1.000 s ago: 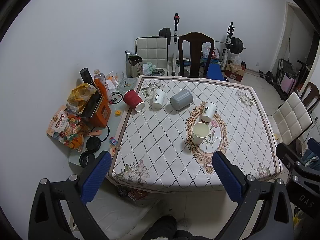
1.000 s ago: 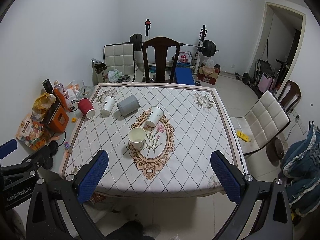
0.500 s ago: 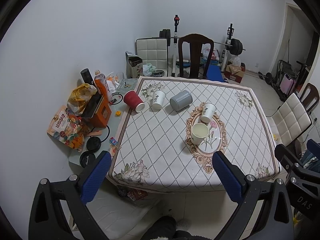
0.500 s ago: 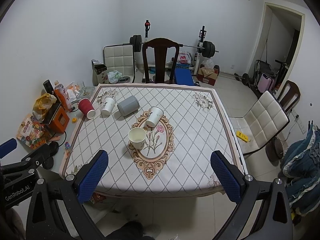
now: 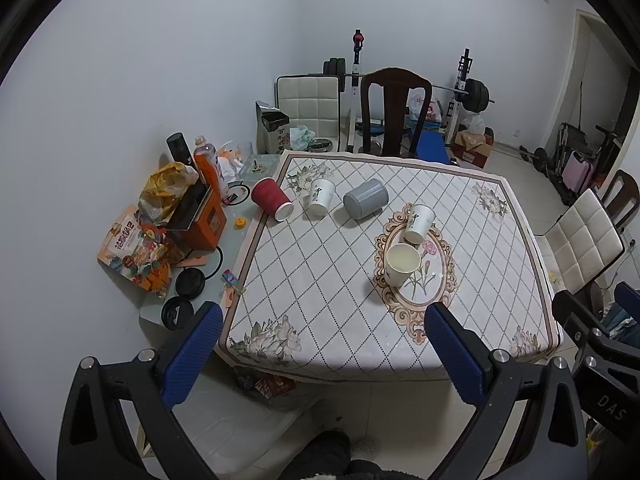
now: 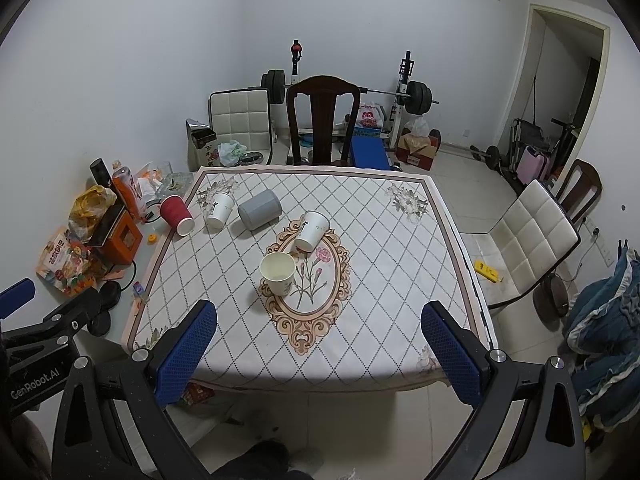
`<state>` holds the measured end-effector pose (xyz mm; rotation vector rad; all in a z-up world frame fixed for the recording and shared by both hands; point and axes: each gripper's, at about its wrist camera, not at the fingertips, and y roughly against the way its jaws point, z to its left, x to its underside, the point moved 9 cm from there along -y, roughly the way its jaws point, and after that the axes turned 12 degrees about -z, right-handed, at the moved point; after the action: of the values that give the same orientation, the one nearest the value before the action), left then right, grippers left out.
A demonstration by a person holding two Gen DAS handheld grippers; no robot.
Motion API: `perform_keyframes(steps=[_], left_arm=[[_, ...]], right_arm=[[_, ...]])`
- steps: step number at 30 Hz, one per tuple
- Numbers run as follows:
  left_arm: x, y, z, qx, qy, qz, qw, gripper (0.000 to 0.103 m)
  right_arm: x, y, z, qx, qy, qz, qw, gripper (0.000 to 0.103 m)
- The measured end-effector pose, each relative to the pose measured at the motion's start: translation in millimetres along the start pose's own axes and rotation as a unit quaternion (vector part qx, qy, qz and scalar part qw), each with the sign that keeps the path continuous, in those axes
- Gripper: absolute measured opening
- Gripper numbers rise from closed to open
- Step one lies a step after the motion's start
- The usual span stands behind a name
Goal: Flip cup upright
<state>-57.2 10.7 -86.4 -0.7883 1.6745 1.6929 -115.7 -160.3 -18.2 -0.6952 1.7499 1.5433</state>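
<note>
Nothing on the tabletop (image 6: 360, 320) has shifted since a second ago; only the two viewpoints have drifted very slightly. Both the left tongs (image 5: 320, 344) and the right tongs (image 6: 320, 340) hang spread wide and empty, short of the near edge. Judging by this, the approach has barely begun. An upright cream paper cup (image 6: 277, 273) stands on the oval floral medallion (image 6: 308, 284) and looks empty. Just behind it a white paper cup (image 6: 312, 231) lies tipped, probably the next target; farther back lie a grey cylindrical cup (image 6: 259, 211), another white printed cup (image 6: 219, 210) and a red ribbed paper cup (image 6: 177, 214).
</note>
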Motion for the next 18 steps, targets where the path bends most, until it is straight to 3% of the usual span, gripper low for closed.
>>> perform_keyframes(steps=[18], left_arm=[[9.8,1.6,7.3,-0.007,0.008,0.005,0.9999,0.103]], right_arm=[[10.6,3.0,4.8,-0.005,-0.001,0.003,1.000,0.103]])
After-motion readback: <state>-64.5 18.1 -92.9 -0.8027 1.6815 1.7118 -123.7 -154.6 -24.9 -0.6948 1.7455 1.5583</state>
